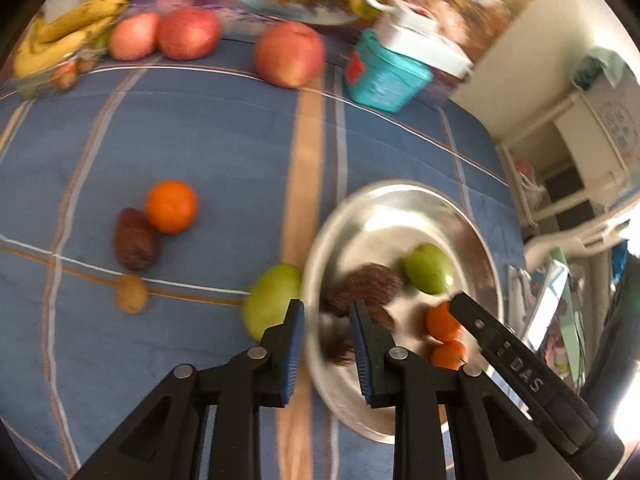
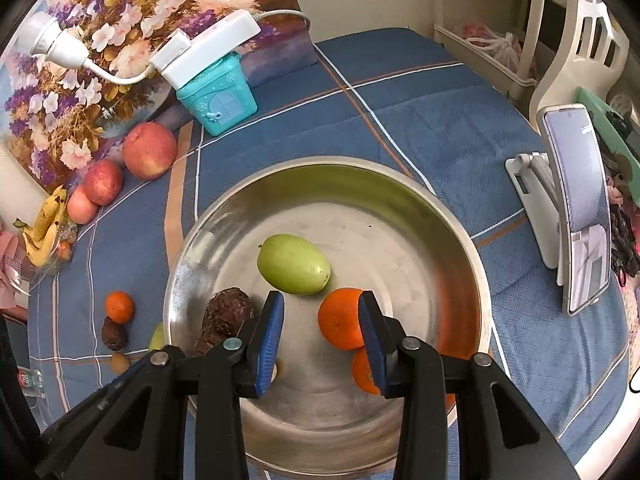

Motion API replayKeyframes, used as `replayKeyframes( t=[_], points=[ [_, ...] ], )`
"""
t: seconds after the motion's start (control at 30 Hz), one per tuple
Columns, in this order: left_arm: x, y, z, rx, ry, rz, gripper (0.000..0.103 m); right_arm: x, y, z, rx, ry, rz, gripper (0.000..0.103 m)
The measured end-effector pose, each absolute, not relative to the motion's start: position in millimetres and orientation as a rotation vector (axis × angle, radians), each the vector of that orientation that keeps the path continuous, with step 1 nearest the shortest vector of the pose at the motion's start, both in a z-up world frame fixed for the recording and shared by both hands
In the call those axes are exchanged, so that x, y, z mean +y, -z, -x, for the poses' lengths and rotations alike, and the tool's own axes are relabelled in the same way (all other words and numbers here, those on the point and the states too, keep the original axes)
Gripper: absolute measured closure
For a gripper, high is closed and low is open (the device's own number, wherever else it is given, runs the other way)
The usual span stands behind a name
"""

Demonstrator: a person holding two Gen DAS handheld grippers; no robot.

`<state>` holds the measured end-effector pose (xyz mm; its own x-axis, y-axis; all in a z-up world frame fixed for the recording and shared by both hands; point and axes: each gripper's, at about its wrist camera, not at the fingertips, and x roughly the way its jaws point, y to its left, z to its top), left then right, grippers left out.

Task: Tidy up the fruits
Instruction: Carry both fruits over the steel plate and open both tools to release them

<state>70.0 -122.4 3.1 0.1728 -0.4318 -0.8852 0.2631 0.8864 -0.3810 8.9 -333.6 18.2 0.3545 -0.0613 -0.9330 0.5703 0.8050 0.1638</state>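
A steel bowl (image 2: pixel 400 216) on the blue cloth holds a green mango (image 2: pixel 294 264), two oranges (image 2: pixel 340 320) and a dark brown fruit (image 2: pixel 228 316). My right gripper (image 2: pixel 322 300) is open and empty above the bowl, next to the near orange. My left gripper (image 1: pixel 326 312) is open and empty over the bowl's left rim (image 1: pixel 320 248). On the cloth to the left lie a second green mango (image 1: pixel 272 300), an orange (image 1: pixel 171 206), a dark brown fruit (image 1: pixel 135 239) and a small brown kiwi (image 1: pixel 131 293).
Three red apples (image 1: pixel 188 32) and a bunch of bananas (image 1: pixel 60 36) lie at the far edge by a floral panel. A teal toy house (image 2: pixel 218 100) with a white power strip on top stands behind the bowl. A phone on a stand (image 2: pixel 576 208) is at the right.
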Motion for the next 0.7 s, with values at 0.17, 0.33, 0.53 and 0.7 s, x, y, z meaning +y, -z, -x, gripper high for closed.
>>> replayKeyframes(
  t=[0.17, 0.33, 0.53, 0.7],
  points=[
    [-84, -3, -88, 1.279, 0.36, 0.17, 0.053, -328, -16, -12, 1.158, 0.413, -0.504, 0.063],
    [-38, -6, -103, 1.247, 0.215, 0.193, 0.039, -309, -17, -22, 1.169, 0.365, -0.46, 0.051],
    [-3, -6, -108, 1.227, 0.106, 0.186, 0.02, -279, -22, -37, 1.168, 0.28, -0.413, 0.034],
    [7, -7, -106, 1.183, 0.075, 0.169, 0.001, -250, -25, -46, 1.169, 0.213, -0.38, 0.028]
  ],
)
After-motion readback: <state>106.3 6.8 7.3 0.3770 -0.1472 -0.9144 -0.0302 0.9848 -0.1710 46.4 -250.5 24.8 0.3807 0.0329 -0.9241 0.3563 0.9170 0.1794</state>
